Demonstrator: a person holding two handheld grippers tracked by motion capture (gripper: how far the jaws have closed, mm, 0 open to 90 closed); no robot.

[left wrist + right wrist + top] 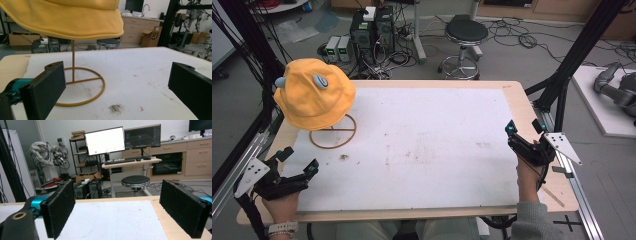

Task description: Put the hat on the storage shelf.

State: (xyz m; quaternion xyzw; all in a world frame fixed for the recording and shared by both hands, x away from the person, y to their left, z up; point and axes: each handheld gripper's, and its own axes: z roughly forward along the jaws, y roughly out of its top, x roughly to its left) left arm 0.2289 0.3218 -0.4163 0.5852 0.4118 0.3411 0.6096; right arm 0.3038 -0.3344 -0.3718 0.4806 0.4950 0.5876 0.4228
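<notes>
Status: I judge nothing done yet. The yellow fabric bucket hat (pixel 314 93) sits untouched on its gold wire stand (pixel 333 133) near the surface's (pixel 427 150) far left corner. My left gripper (pixel 302 162) rests at the near left corner, jaws wide apart, empty, aimed at the stand. My right gripper (pixel 524 131) hovers at the right edge, equally wide, empty.

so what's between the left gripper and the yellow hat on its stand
Bare white table top with a dark smudge, seen in the left gripper view; the left gripper, fingers open, faces the stand holding the yellow hat.
</notes>
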